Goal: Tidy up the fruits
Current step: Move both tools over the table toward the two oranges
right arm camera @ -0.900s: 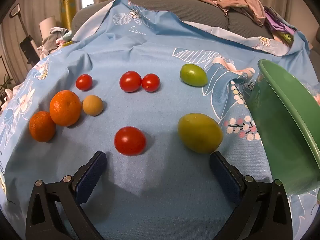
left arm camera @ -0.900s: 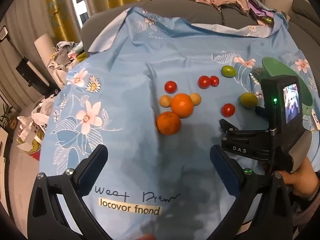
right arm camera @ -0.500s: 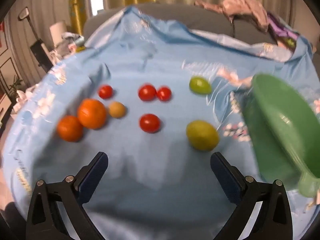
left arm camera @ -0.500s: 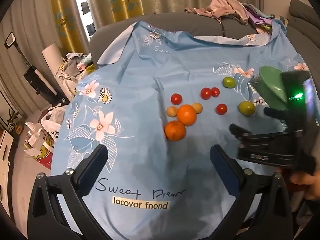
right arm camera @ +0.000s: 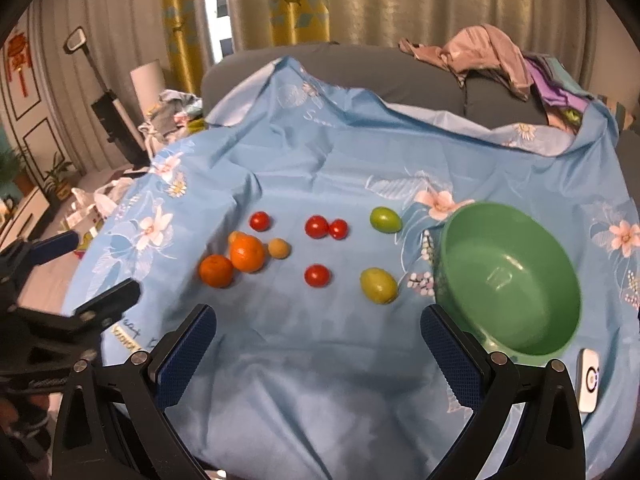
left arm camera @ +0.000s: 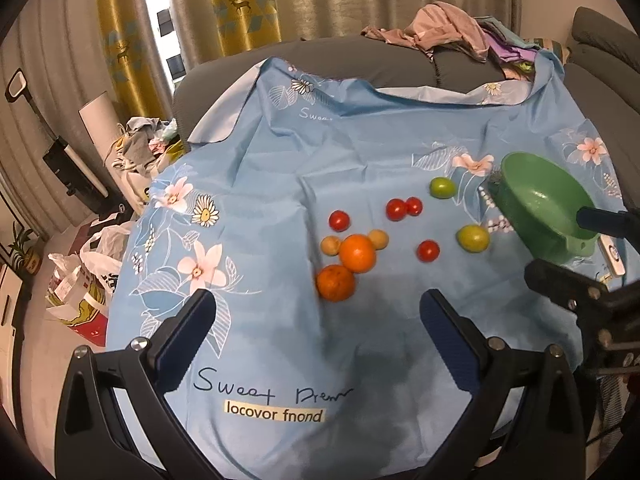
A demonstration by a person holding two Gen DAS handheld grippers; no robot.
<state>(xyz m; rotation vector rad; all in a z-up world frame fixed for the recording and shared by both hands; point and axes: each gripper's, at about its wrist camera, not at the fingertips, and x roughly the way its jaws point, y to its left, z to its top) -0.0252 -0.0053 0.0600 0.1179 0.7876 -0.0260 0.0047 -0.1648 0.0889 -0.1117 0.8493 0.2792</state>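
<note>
Fruits lie loose on a blue flowered cloth (left arm camera: 360, 152). Two oranges (left arm camera: 357, 253) (right arm camera: 247, 253) sit left of centre with two small tan fruits (right arm camera: 279, 248) beside them. Several red tomatoes (left arm camera: 396, 209) (right arm camera: 317, 275) and two green fruits (left arm camera: 473, 237) (right arm camera: 378, 285) lie toward the right. An empty green bowl (left arm camera: 544, 204) (right arm camera: 508, 276) stands at the right. My left gripper (left arm camera: 318, 320) is open and empty, held back above the cloth's near part. My right gripper (right arm camera: 318, 332) is open and empty, near the bowl; its fingers (left arm camera: 560, 284) show in the left wrist view.
A small white remote-like device (right arm camera: 589, 380) lies on the cloth right of the bowl. A grey sofa (left arm camera: 360, 56) with a heap of clothes (left arm camera: 448, 32) stands behind. Bags and clutter (left arm camera: 80, 280) are on the floor at the left.
Both grippers have pulled back and risen away from the fruits, so more of the cloth and room shows. The fruits and bowl have not moved. Both grippers stay open.
</note>
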